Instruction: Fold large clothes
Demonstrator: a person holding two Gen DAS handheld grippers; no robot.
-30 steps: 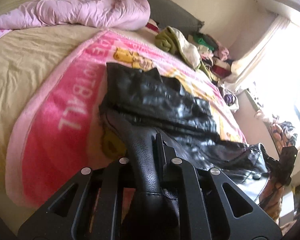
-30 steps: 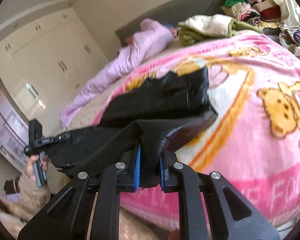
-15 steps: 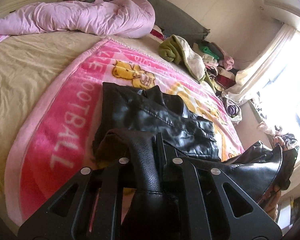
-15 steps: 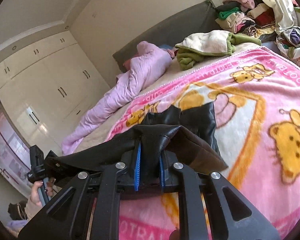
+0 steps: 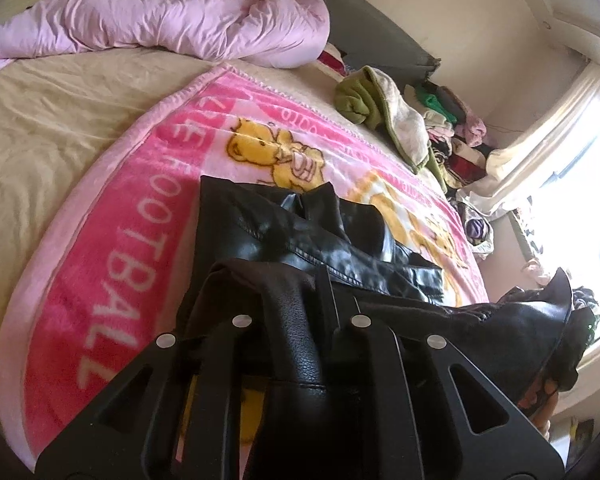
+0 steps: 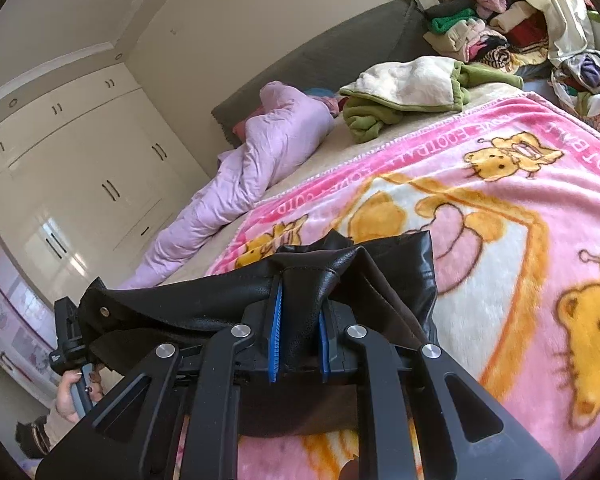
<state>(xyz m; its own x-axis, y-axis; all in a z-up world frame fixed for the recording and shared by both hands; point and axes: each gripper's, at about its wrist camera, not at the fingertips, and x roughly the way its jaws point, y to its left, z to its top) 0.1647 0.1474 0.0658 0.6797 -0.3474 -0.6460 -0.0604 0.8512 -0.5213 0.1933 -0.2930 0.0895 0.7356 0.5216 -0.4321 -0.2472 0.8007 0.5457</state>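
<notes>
Jaws: left gripper point(image 5: 300, 312) and right gripper point(image 6: 300, 320) each clamped on the black jacket's point(image 5: 300, 236) lifted near edge; its far part, probably the collar end, lies on the pink blanket point(image 5: 140, 184). Carry both corners forward level, edges matched.

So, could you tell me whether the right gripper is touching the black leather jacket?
Touching. The right wrist view shows the right gripper shut on a fold of the black leather jacket, the leather pinched between its blue pads.

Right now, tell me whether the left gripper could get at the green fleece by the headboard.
Probably not. The left gripper is shut on the black leather jacket, and the green fleece lies well beyond it across the pink blanket.
</notes>
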